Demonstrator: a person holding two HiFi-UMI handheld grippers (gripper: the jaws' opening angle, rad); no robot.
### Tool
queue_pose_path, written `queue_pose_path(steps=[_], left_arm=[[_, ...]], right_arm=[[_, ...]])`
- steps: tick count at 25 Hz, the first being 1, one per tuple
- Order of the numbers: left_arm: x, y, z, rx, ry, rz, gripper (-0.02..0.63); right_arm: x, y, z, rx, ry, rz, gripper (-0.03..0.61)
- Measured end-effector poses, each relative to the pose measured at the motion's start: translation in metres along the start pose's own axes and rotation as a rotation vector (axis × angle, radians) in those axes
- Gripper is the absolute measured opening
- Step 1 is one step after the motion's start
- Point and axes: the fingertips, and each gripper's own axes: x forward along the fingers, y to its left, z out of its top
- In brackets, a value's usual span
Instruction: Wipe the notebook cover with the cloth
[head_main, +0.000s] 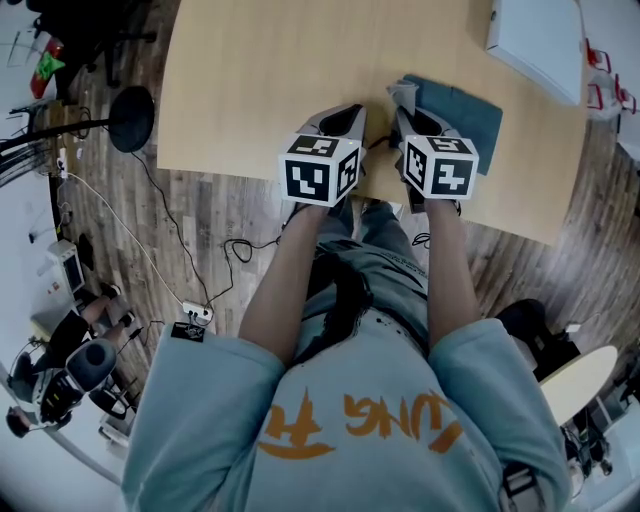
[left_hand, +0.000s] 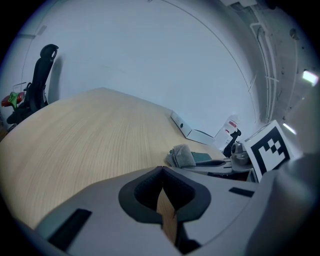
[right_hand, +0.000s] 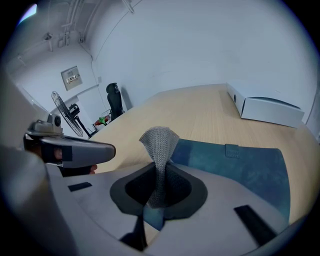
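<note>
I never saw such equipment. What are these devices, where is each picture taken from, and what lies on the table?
A person holds two hand-held grippers, each with two jaws; the marker cubes are part of them. One picture comes from a camera on the person's head, looking down. The other two come from cameras riding on each gripper. On the wooden table lie a blue notebook and a white box. The right gripper pinches a grey cloth at the notebook's edge. The left gripper is shut on nothing.
</note>
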Motion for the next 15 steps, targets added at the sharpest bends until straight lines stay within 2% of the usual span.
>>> queue_pose_path(steps=[15], left_arm=[[0.012,-0.017,-0.001,0.019,0.016,-0.021,0.017]], right_arm=[[-0.005,-0.014,-0.003,-0.006,0.006,-0.011,0.029]])
